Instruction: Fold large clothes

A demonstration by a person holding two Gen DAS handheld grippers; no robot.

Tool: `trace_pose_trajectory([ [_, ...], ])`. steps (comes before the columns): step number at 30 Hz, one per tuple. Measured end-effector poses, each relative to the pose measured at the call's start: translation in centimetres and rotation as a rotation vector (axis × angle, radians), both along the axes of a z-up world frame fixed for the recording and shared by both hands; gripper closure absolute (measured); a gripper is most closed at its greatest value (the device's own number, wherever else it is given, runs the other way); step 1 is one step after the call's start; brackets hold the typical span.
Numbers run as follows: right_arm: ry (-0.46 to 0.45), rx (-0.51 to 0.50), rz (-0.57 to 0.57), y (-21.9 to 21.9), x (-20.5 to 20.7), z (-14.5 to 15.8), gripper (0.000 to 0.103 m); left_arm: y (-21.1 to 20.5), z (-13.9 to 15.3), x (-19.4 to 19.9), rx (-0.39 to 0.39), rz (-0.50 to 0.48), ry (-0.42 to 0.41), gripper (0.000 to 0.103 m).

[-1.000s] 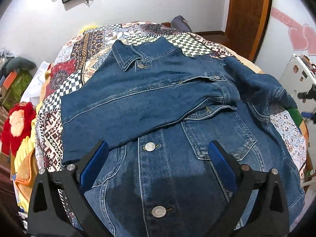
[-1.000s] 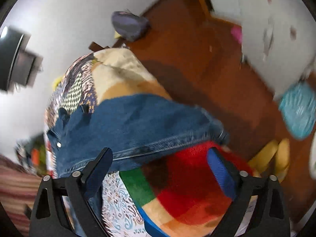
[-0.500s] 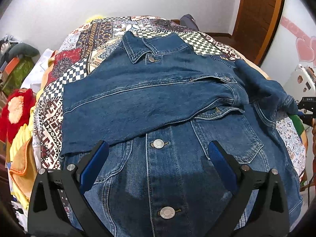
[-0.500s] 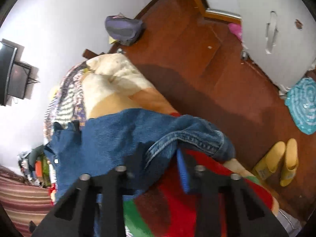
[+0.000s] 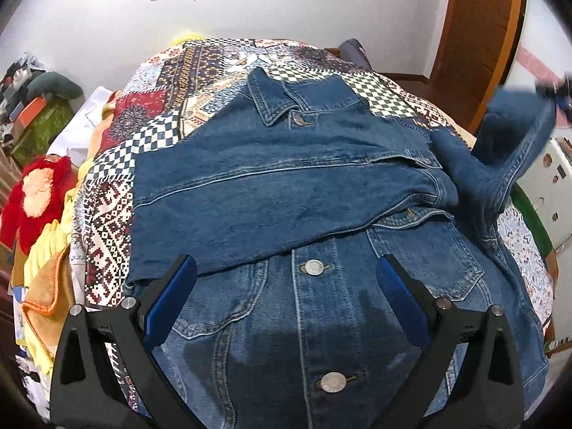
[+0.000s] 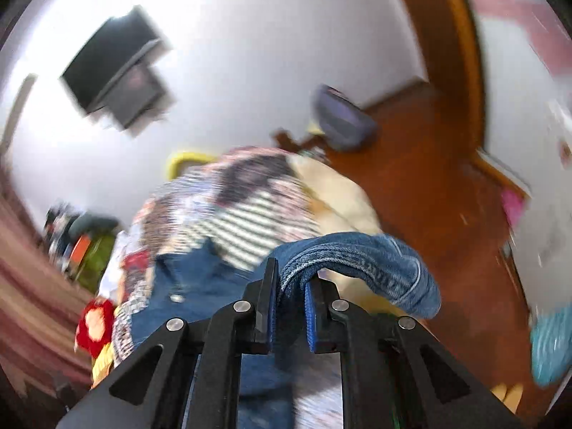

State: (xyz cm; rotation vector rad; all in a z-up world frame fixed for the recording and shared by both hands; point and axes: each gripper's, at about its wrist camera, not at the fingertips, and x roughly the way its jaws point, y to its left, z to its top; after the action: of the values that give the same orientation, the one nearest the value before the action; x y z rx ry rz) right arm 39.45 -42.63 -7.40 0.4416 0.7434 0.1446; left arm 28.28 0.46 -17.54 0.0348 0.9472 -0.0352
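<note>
Pinching the jacket's sleeve cuff (image 6: 361, 261) in my right tongs (image 6: 289, 307), lifted clear to fold it over the denim jacket (image 5: 321, 193) spread on the quilt (image 5: 150, 121), left tongs (image 5: 286, 300) spread, hovering empty above the front.

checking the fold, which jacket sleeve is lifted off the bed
The sleeve at the right edge, raised by the right tongs; the other sleeve lies flat across the chest.
</note>
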Motion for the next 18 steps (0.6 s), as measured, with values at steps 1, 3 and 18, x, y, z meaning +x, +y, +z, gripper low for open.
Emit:
trace_pose_trajectory([
  [1,-0.022,-0.007,0.035,1.5,0.4,1.1,0.094,0.3,0.1,-0.2,0.000,0.006,-0.007,0.002],
  [3,-0.067,-0.016,0.125,5.8,1.2,3.3,0.095,0.8,0.3,-0.4,0.002,0.017,-0.017,0.002],
  [18,0.341,-0.052,0.652,31.2,0.6,-11.2,0.094,9.4,0.0,-3.1,-0.027,0.187,-0.014,0.002],
])
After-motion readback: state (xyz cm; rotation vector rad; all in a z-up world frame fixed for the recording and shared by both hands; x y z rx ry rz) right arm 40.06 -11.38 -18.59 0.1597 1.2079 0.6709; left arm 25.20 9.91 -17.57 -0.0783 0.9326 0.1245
